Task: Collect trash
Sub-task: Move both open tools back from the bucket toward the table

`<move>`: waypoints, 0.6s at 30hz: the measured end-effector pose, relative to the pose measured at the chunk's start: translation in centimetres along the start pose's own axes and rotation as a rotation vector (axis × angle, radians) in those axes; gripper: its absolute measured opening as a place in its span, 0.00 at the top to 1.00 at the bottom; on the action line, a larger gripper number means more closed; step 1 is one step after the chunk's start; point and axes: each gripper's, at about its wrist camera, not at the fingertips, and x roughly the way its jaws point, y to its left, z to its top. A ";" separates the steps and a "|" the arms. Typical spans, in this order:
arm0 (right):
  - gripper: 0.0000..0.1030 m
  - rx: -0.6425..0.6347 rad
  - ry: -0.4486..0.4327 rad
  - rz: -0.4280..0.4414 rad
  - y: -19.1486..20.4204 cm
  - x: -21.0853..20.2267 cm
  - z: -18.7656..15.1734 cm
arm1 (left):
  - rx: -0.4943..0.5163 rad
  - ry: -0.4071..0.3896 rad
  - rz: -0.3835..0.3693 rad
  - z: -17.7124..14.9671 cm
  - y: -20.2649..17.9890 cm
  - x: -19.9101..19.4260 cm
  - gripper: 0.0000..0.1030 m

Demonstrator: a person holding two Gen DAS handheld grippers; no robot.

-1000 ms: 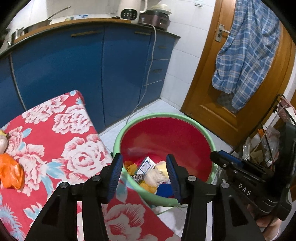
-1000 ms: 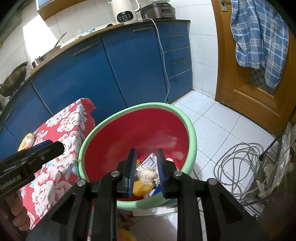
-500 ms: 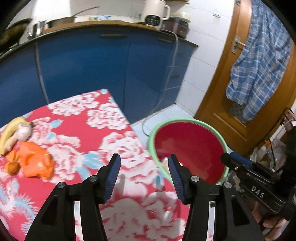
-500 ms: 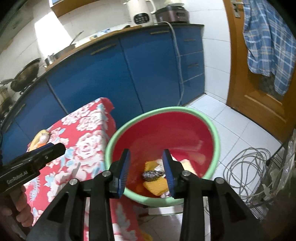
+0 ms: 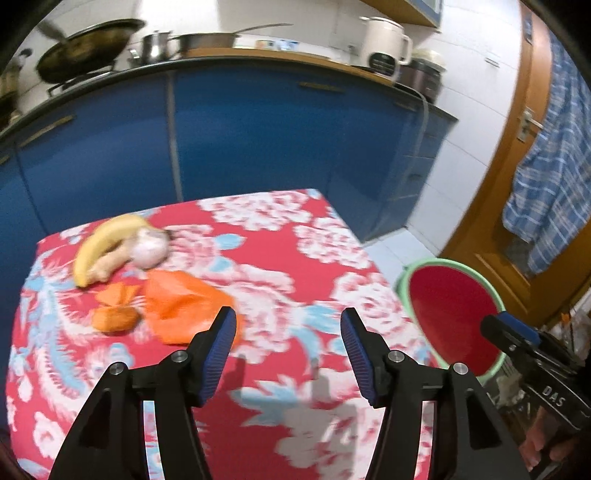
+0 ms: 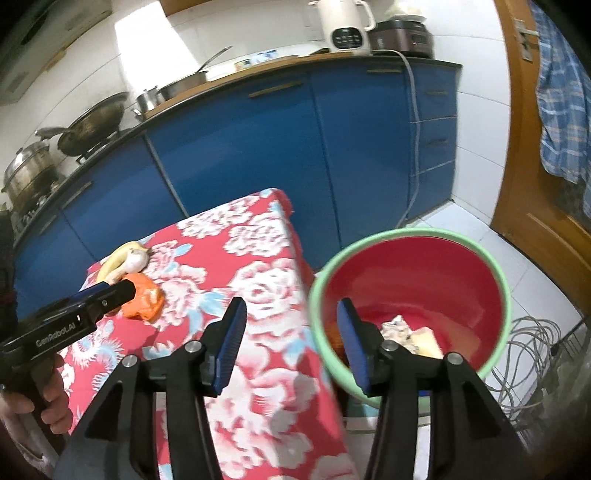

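Observation:
A red bucket with a green rim (image 6: 412,273) stands on the floor right of the table and holds several pieces of trash (image 6: 410,334); it also shows in the left wrist view (image 5: 452,302). On the red floral tablecloth (image 5: 258,258) lie an orange plastic bag (image 5: 184,306), a small orange wrapper (image 5: 114,317), a banana (image 5: 103,243) and a pale round item (image 5: 149,247). My left gripper (image 5: 288,332) is open and empty above the table, just right of the orange bag. My right gripper (image 6: 291,321) is open and empty over the table's right edge, beside the bucket.
Blue kitchen cabinets (image 5: 258,140) run behind the table, with pots, a wok (image 6: 92,122) and a kettle (image 6: 345,26) on the counter. A wooden door with a hanging plaid shirt (image 5: 550,177) is at the right. Coiled cable (image 6: 528,354) lies on the floor by the bucket.
Both grippers have swung left from over the bucket toward the table. The right gripper has opened wider, and what it held is now in the bucket.

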 end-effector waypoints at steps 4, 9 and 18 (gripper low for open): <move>0.46 -0.028 0.004 0.018 2.3 0.6 0.3 | -0.041 -0.010 0.043 0.3 3.3 -0.3 0.41; 0.41 -0.067 0.023 0.038 5.3 2.0 0.6 | -0.098 -0.015 0.100 0.5 7.5 -0.2 0.41; 0.41 -0.116 0.057 0.072 9.5 4.6 0.7 | -0.183 -0.005 0.216 0.1 13.5 1.3 0.41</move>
